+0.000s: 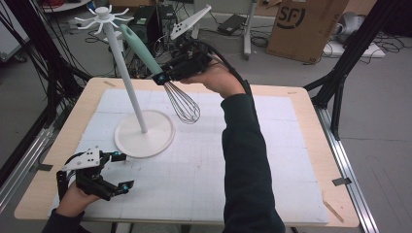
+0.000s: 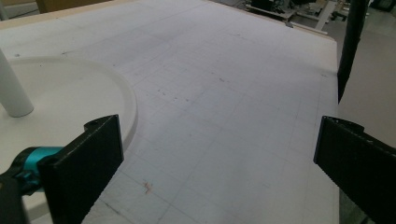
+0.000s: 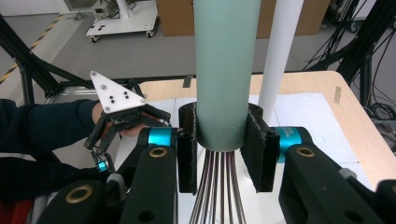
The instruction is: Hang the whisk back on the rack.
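A whisk (image 1: 165,77) with a pale green handle and a wire head hangs in the air over the back of the table, handle tilted up toward the white hook stand (image 1: 124,73). My right gripper (image 1: 163,77) is shut on the handle's lower end; the right gripper view has the green handle (image 3: 226,70) clamped between both pads, wires (image 3: 219,191) fanning below. The stand's pole rises from a round white base (image 1: 145,133) to a ring of hooks (image 1: 103,18). My left gripper (image 1: 120,171) rests open at the front left, its jaws wide apart over the mat (image 2: 224,107).
A white gridded mat (image 1: 204,160) covers the wooden table. The stand's base rim (image 2: 126,93) lies just left of my left gripper. Beyond the table stand a cardboard box (image 1: 306,24), cables and black frame legs (image 1: 340,68).
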A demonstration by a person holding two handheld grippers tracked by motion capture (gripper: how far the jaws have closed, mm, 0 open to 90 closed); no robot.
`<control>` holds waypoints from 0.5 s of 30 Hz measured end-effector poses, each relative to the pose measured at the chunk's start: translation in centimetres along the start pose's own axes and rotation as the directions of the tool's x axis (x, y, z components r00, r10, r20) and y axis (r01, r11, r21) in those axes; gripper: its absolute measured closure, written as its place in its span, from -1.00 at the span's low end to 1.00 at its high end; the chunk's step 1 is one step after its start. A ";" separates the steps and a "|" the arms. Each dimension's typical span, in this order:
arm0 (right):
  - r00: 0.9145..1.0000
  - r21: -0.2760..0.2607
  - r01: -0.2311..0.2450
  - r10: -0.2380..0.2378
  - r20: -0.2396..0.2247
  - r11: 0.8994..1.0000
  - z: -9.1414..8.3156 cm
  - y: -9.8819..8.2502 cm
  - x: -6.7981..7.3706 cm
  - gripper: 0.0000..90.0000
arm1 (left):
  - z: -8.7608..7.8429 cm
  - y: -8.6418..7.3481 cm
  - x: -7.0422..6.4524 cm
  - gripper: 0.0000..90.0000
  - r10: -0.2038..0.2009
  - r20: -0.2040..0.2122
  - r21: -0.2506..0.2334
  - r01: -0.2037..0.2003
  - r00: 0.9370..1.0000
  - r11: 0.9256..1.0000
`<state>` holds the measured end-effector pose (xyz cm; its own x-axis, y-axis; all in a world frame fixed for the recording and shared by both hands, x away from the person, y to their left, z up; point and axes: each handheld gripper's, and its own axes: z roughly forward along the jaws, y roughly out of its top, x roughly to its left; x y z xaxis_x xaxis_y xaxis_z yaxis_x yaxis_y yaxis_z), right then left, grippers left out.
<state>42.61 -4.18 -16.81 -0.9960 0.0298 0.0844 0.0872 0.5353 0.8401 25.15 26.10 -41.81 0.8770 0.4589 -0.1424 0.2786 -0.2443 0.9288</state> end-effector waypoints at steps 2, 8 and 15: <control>1.000 0.002 0.006 -0.006 -0.001 1.000 0.1 0.3 -0.1 0.54 | 0.0 0.0 0.0 -0.95 -0.001 0.004 -0.002 0.001 1.000 1.000; 1.000 0.015 0.006 -0.007 0.028 1.000 0.4 1.0 -0.3 0.54 | 0.1 0.0 -0.2 -0.96 0.003 0.012 0.003 -0.003 1.000 1.000; 0.999 0.028 -0.020 0.019 0.034 0.999 0.8 1.3 -0.9 0.54 | 0.1 0.0 -0.3 -0.95 0.007 0.020 0.006 -0.007 1.000 1.000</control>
<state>43.59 -2.87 -16.20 -0.9942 0.0690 0.0825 0.1070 0.5584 0.8227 24.90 25.86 -41.81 0.8863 0.4405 -0.1429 0.2752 -0.2528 0.9276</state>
